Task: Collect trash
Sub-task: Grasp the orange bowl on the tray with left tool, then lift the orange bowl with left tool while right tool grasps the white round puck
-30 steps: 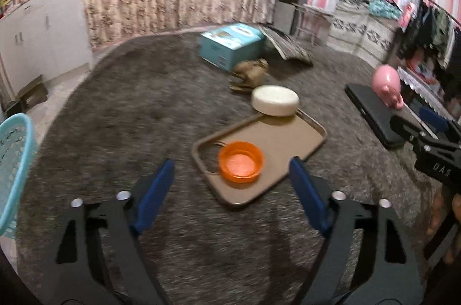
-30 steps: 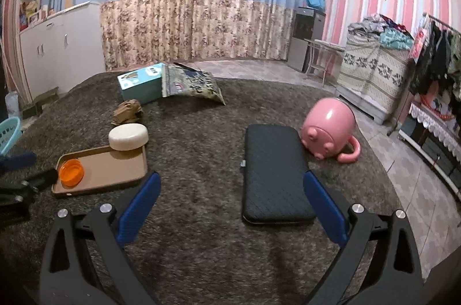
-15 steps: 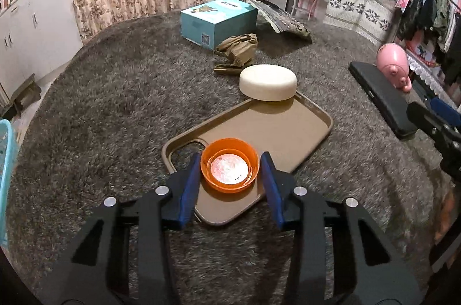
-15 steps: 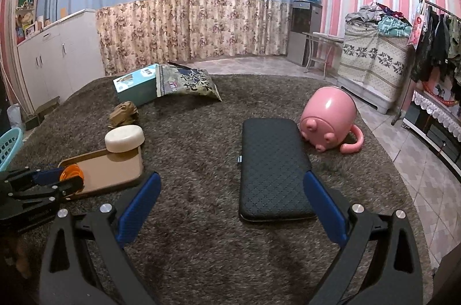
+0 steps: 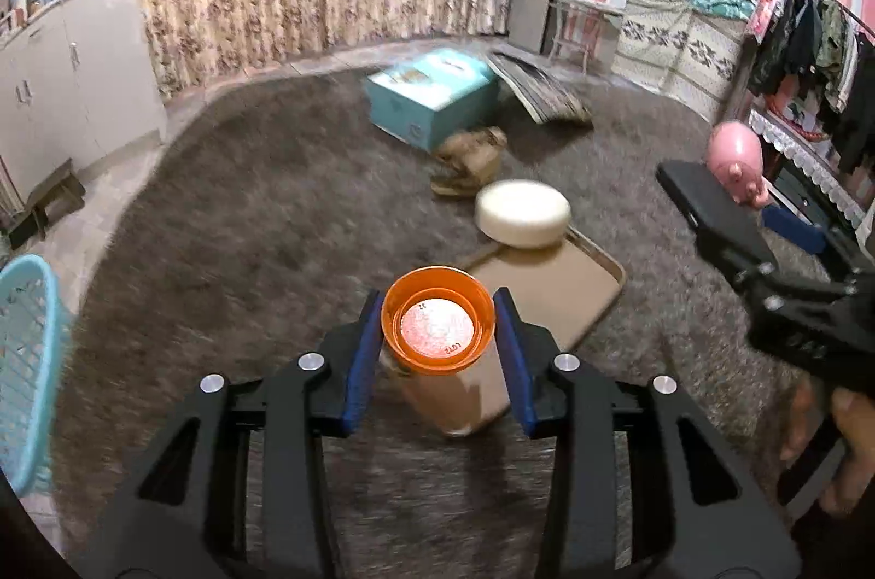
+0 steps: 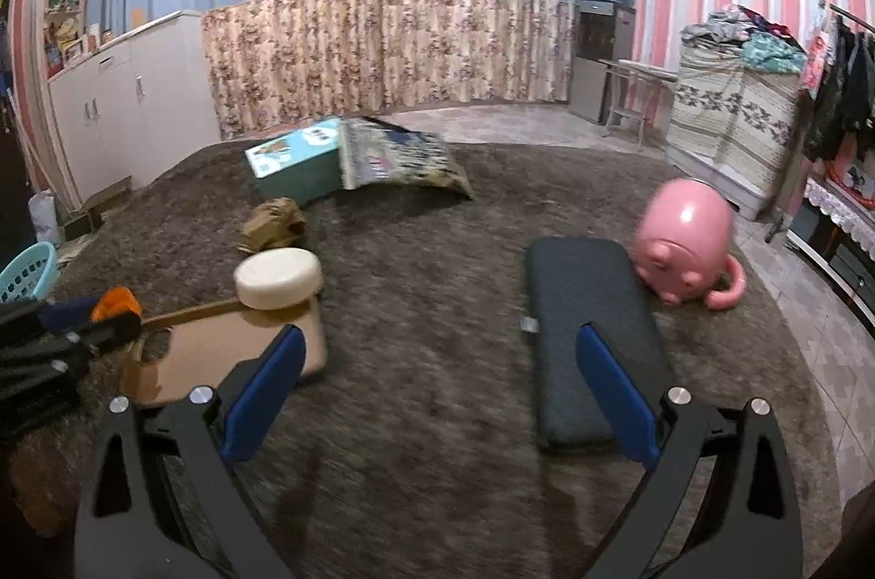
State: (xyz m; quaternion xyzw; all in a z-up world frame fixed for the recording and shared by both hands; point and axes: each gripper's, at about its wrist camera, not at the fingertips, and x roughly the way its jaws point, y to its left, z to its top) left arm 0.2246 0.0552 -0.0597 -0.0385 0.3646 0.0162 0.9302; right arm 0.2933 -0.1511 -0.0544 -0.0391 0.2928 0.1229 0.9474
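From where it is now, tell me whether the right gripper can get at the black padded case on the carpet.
Probably yes. The right gripper is open and empty, the black padded case lies flat just ahead of it with only bare grey carpet between, though its width may exceed the jaws.

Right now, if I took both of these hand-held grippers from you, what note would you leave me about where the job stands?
Left hand-held gripper: its jaws have just closed on the orange cup, which looks raised above the tray.
Right hand-held gripper: open and holds nothing, over the carpet.
Things: a white round tub sits on the tray's far edge; a crumpled brown bag lies beyond it; a blue basket stands at far left.
Done: cup gripped.
Left: probably carry the cup to the basket, then see to the other bits of rubbish.
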